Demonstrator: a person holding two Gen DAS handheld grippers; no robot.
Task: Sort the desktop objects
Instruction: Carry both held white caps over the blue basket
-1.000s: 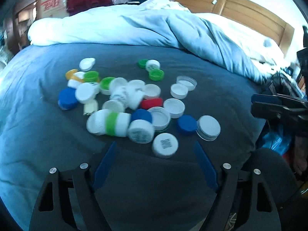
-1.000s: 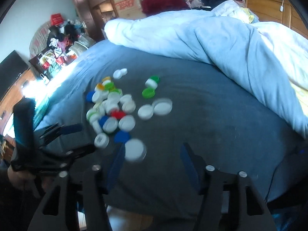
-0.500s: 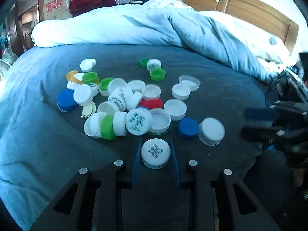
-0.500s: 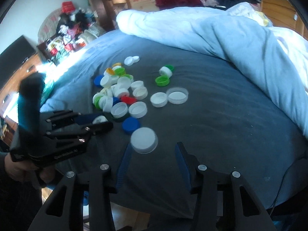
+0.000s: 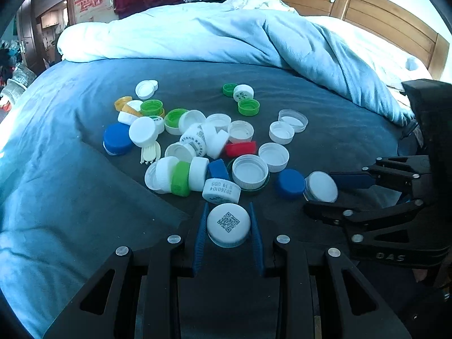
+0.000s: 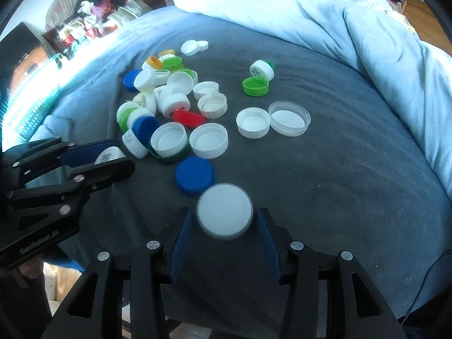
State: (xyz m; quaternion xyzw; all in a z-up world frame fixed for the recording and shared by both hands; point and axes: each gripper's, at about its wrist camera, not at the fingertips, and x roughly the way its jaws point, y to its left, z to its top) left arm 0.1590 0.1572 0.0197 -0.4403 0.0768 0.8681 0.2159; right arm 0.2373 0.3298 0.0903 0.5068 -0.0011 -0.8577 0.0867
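A heap of bottle caps (image 5: 197,141), white, green, blue, red and yellow, lies on a dark grey bedspread (image 5: 325,107). My left gripper (image 5: 228,212) is shut on a white cap with a QR code (image 5: 228,224) at the near edge of the heap; it also shows in the right wrist view (image 6: 108,155). My right gripper (image 6: 224,214) is open, its fingers on either side of a plain white cap (image 6: 224,212) without touching it. That cap lies beside a blue cap (image 6: 194,175). The right gripper shows in the left wrist view (image 5: 319,195).
A bunched light blue duvet (image 5: 226,34) lies behind the caps. A green cap (image 6: 255,86), a white cap (image 6: 252,122) and a clear lid (image 6: 289,118) lie apart to the right. The bed edge is near the grippers. A cluttered shelf (image 6: 84,25) stands far left.
My left gripper has closed on the QR-code cap. My right gripper has moved forward and narrowed around the plain white cap.
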